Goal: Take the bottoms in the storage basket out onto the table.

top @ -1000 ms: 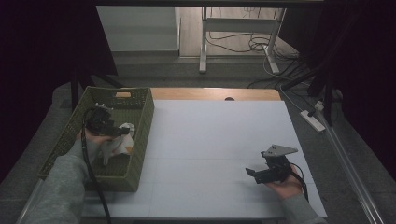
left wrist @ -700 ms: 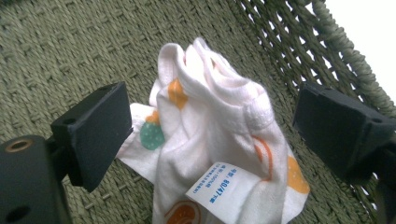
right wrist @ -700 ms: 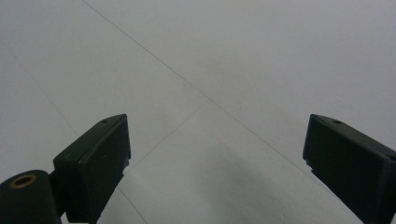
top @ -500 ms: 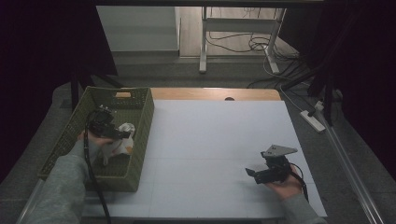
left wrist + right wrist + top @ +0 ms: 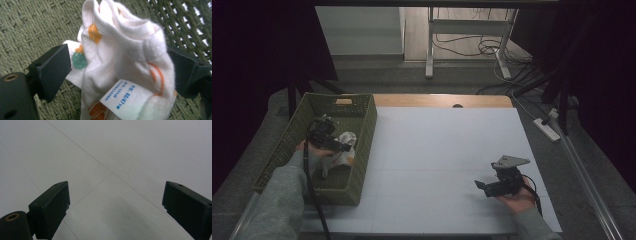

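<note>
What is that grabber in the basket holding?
The left gripper has its jaws around a bunched white patterned cloth garment, at its gathered upper part; whether they pinch it cannot be told.

Lab: white-covered table (image 5: 447, 145), floor cables (image 5: 472, 47)

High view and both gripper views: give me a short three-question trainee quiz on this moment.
1. True or false: the white garment lies between the jaws of the left hand-held gripper.
2. Where is the garment? A) on the white table top B) inside the green basket C) on the floor
3. Fill in: the right hand-held gripper is over the white ____ with nothing between its jaws.

Key: 1 true; 2 B; 3 table top.
</note>
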Motion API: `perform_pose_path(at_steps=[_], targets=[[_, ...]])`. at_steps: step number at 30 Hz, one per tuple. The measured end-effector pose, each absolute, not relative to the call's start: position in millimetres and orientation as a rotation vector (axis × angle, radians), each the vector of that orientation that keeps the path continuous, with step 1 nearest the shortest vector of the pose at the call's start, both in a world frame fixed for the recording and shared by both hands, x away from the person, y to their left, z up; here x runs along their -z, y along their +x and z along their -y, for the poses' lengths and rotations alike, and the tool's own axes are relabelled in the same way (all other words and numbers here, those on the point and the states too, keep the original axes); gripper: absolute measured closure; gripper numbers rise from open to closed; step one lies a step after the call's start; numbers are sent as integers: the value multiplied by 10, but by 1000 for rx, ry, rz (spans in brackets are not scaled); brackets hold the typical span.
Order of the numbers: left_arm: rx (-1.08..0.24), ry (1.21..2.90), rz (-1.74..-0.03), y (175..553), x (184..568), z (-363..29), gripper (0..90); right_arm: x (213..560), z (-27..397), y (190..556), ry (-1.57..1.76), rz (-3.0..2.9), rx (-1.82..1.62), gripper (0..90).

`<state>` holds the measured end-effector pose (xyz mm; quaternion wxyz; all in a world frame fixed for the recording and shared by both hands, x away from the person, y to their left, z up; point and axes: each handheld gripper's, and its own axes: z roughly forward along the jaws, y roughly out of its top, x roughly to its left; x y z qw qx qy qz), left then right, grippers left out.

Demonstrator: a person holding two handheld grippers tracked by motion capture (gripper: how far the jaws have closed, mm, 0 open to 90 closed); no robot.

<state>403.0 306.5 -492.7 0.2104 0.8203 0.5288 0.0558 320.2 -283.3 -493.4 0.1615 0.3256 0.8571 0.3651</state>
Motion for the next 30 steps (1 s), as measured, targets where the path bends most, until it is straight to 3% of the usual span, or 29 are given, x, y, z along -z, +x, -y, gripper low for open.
perform_pose_path(at_steps=[6,9,10,12,14,15,18,24,30], targets=[[-127,2327,-1476,4046,4966,-3039,207,4934,2830,3202,927,-2448,-1039,78],[-113,2343,-1490,4049,4980,-3044,293,4934,2831,3202,928,-2446,-1040,78],[-94,2343,-1491,4049,4989,-3043,401,4935,2830,3202,927,-2448,-1036,78],[-88,2349,-1496,4051,4996,-3034,498,4936,2828,3201,927,-2448,-1033,78],[-80,2353,-1492,4055,4999,-3035,544,4937,2827,3201,927,-2447,-1032,79],[-76,2355,-1488,4057,4997,-3039,623,4936,2829,3202,927,-2447,-1030,79],[-78,2348,-1481,4048,4981,-3050,717,4937,2831,3204,931,-2446,-1029,80],[-77,2344,-1479,4041,4965,-3059,781,4937,2823,3196,924,-2444,-1025,80],[-88,2328,-1469,4037,4940,-3076,788,4939,2827,3202,927,-2446,-1025,80]])
